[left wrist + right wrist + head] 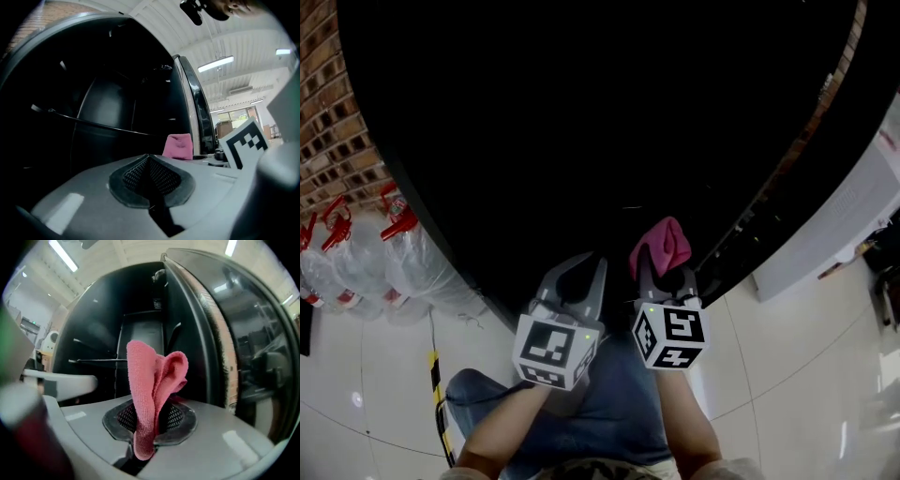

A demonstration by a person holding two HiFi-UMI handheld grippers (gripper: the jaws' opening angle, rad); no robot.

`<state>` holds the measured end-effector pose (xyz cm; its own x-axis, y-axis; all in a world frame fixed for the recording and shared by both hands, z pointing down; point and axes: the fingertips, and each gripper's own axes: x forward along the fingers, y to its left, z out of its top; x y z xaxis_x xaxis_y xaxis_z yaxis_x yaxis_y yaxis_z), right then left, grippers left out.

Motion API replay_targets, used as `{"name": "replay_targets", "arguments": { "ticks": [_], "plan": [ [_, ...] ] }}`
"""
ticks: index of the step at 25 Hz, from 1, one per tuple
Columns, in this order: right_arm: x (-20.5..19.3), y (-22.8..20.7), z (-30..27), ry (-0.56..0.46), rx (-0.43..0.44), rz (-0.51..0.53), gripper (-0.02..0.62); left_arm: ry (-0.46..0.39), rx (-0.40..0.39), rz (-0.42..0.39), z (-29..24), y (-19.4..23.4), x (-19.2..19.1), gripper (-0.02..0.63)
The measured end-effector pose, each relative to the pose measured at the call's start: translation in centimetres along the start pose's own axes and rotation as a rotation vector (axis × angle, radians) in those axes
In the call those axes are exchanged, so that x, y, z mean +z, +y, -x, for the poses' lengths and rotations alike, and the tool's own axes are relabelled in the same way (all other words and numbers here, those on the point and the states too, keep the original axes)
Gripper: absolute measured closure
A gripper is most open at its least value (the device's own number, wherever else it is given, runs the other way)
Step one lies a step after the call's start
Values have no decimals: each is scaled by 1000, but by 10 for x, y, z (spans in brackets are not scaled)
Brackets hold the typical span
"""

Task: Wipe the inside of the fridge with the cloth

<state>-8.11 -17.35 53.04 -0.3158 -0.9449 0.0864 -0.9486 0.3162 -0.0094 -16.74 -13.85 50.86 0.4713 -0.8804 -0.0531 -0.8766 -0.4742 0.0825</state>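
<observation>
The pink cloth stands bunched upright, pinched in my right gripper, which is shut on it. In the head view the cloth pokes out past the right gripper at the mouth of the dark fridge. My left gripper sits beside it on the left, jaws closed together with nothing between them. From the left gripper view the cloth shows to the right. The fridge interior is black, with a wire shelf across it; both grippers are just outside it.
The open fridge door stands at the right. A brick wall and several clear water jugs with red handles are at the left. White glossy floor tiles lie below. The person's blue-trousered knee is under the grippers.
</observation>
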Motion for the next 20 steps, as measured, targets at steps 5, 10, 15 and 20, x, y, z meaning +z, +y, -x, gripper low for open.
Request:
{"name": "replay_targets", "arguments": {
  "ticks": [5, 10, 15, 20],
  "plan": [
    [-4, -3, 10, 12, 17, -7, 529, 14, -2, 27, -16, -5, -9, 627],
    [11, -1, 19, -12, 74, 3, 529, 12, -16, -10, -23, -14, -3, 627],
    [39, 20, 33, -3, 225, -3, 528, 64, -10, 16, -24, -19, 3, 627],
    [100, 43, 57, 20, 338, 36, 529, 99, 20, 52, -16, -26, 55, 627]
  ]
}}
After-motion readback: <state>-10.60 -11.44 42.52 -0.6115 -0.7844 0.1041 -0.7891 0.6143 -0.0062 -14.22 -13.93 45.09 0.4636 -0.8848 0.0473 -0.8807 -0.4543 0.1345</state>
